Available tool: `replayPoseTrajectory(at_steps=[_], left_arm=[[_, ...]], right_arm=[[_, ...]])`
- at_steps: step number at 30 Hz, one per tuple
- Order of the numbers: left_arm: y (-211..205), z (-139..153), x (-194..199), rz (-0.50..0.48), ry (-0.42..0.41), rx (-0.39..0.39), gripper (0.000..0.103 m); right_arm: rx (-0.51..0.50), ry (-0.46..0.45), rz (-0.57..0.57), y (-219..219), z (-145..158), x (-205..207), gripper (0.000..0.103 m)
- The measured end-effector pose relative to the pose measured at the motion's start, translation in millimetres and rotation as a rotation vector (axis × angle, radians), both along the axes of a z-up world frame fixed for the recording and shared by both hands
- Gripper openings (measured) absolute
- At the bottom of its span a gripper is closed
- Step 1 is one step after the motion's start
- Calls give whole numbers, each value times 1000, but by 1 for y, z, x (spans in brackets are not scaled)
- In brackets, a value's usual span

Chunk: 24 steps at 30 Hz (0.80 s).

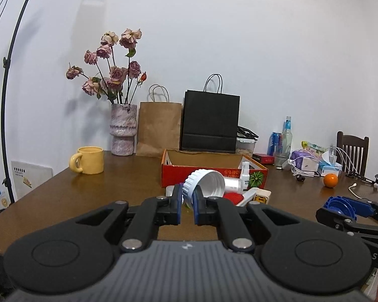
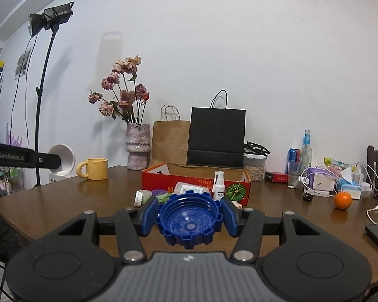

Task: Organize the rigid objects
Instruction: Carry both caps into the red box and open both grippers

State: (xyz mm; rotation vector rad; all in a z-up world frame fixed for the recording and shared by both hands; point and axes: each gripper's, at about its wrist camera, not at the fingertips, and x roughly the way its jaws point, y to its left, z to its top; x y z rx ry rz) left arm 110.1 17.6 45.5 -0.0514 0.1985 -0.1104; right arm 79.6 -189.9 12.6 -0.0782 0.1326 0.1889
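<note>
White wall behind, brown worktop (image 2: 93,196) below, and the red box (image 2: 189,177) sits mid-worktop as our landmark. Left tool (image 1: 187,202), in front of the box, is pinched tight on the rim of a white lid (image 1: 205,183), tipped on its side with the hollow facing the camera. Right tool (image 2: 190,220), also in front of the box, grips a blue cap (image 2: 189,222) by its notched edge, hollow side up. A white spray bottle (image 2: 218,186) stands against the box's front; a yellow mug (image 2: 94,168) sits left of it, an orange (image 2: 342,200) well to the right.
</note>
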Motion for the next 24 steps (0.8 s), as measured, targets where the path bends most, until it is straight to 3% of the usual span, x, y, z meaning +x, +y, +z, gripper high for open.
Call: replayPoseTrajectory(at_steps=[6,13,18,21,24], left_arm=[[5,30,70,-33,-28,7,9],[-5,67,190,-29,-31,34,9],[-9,81,277,-36,6,6,9],[-10,84,340,-48,80,-29,9],[-14,77,409,-76,225,-58,9]], right_arm=[[-4,-4,32,-9,26,53,53],[-35,-17,47,-20,70,181,53],[4,41,40,-32,94,289,53],[43,102,30,-37,102,355,53],[58,213,28,-39,100,425,53]])
